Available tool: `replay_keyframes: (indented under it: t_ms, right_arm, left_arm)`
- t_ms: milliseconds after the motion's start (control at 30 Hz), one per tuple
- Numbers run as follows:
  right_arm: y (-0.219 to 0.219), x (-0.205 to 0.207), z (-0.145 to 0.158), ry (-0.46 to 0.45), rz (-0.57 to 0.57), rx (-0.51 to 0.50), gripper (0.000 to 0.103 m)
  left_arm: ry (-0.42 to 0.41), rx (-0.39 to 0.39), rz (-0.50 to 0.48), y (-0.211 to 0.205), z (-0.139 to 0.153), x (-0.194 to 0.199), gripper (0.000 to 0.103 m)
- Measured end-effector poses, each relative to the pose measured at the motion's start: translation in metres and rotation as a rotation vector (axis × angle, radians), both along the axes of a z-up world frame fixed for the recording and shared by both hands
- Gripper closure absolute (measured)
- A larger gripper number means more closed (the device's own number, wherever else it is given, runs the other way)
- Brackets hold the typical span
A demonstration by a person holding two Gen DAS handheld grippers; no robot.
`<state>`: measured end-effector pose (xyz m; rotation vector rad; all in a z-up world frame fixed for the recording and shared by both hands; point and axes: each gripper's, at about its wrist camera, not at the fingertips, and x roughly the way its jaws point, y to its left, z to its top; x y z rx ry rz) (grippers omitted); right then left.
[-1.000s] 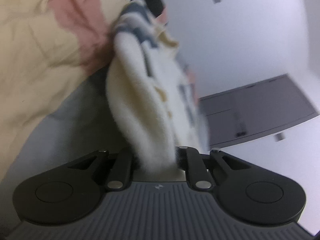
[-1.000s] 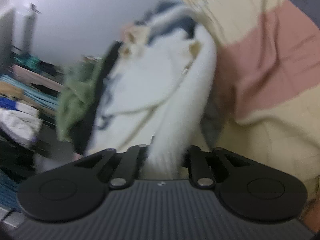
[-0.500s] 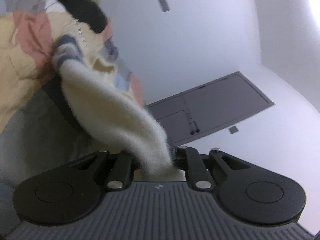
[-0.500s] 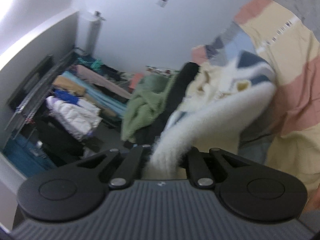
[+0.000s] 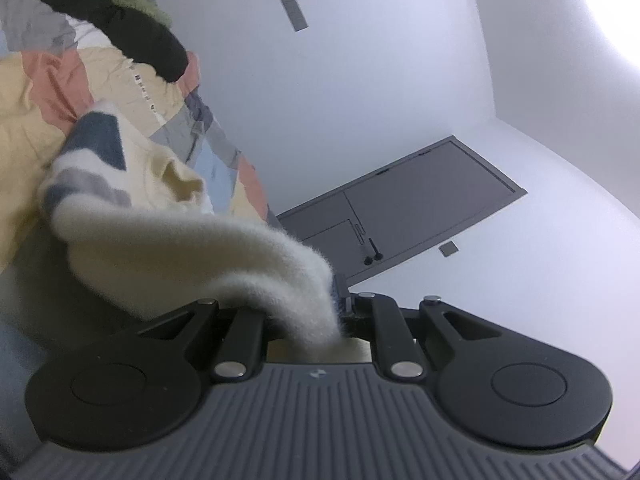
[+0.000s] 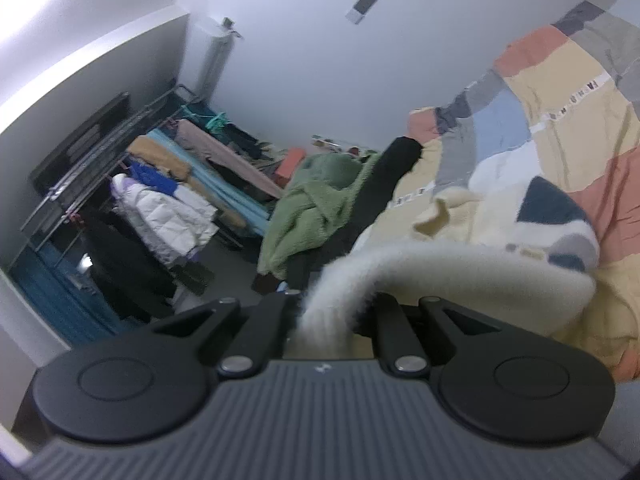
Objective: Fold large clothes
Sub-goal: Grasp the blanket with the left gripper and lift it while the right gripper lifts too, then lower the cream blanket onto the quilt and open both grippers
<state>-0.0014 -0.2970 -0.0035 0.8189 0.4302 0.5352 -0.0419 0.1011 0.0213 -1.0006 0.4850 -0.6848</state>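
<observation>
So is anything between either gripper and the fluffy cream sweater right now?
Nothing visible. The left gripper and the right gripper are each shut directly on a cream fold of the sweater, which runs from the fingers out over the patchwork quilt.

No legible text or labels.

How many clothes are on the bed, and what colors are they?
Cream fuzzy sweater with blue and grey patches: 1, held by left gripper and right gripper
Green fleece: 1
Black garment: 1
Total: 3, all on the patchwork quilt
</observation>
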Motion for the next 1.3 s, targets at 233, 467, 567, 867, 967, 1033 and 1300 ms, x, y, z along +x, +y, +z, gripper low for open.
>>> replay_keyframes:
  t_ms: [233,467,567,867,967,1033,1300]
  right_arm:
    - [-0.005,0.087,-0.008,0.068,-0.085,0.032,0.092]
    - [-0.002,0.199,-0.051,0.178,-0.198,0.080,0.092]
    - [0.004,0.233,-0.075,0.230,-0.222,0.054,0.092]
    - [0.003,0.303,-0.143,0.337,-0.185,0.019,0.092]
    - [0.006,0.322,-0.160,0.365,-0.176,0.008,0.092]
    - [0.010,0.332,-0.170,0.377,-0.170,-0.018,0.092]
    - [0.015,0.332,-0.172,0.362,-0.169,-0.053,0.091]
  left_arm:
    - [-0.011,0.154,0.070,-0.009,0.011,0.110,0.087]
    - [0.080,0.277,0.122,-0.016,-0.015,0.245,0.087]
    - [0.119,0.290,0.122,-0.014,-0.044,0.290,0.087]
    - [0.208,0.288,0.097,-0.004,-0.128,0.359,0.087]
    - [0.225,0.278,0.097,-0.002,-0.143,0.371,0.087]
    - [0.237,0.269,0.096,0.000,-0.153,0.378,0.087]
    - [0.194,0.297,0.085,-0.003,-0.147,0.366,0.085]
